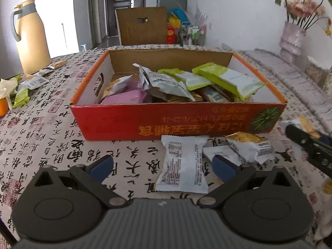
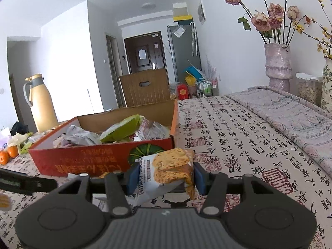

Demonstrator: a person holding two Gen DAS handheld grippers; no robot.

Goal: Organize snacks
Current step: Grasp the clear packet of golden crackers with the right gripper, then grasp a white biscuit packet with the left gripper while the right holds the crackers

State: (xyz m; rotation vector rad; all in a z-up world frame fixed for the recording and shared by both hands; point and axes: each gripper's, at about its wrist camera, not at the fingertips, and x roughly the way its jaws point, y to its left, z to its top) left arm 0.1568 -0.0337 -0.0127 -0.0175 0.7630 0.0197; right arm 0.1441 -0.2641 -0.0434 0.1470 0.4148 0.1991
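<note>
With its jaws clamped on a cracker packet [image 2: 172, 172], the right gripper [image 2: 164, 175] must next lift it over the snack box [image 2: 99, 157], while the left gripper [image 1: 162, 166] hangs wide open and empty.

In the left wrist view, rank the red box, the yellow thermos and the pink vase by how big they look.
1. Red box, largest by far, though it is also nearest the camera.
2. Yellow thermos.
3. Pink vase, smallest; it stands far off at the frame's edge, so its true size is unsure.
</note>
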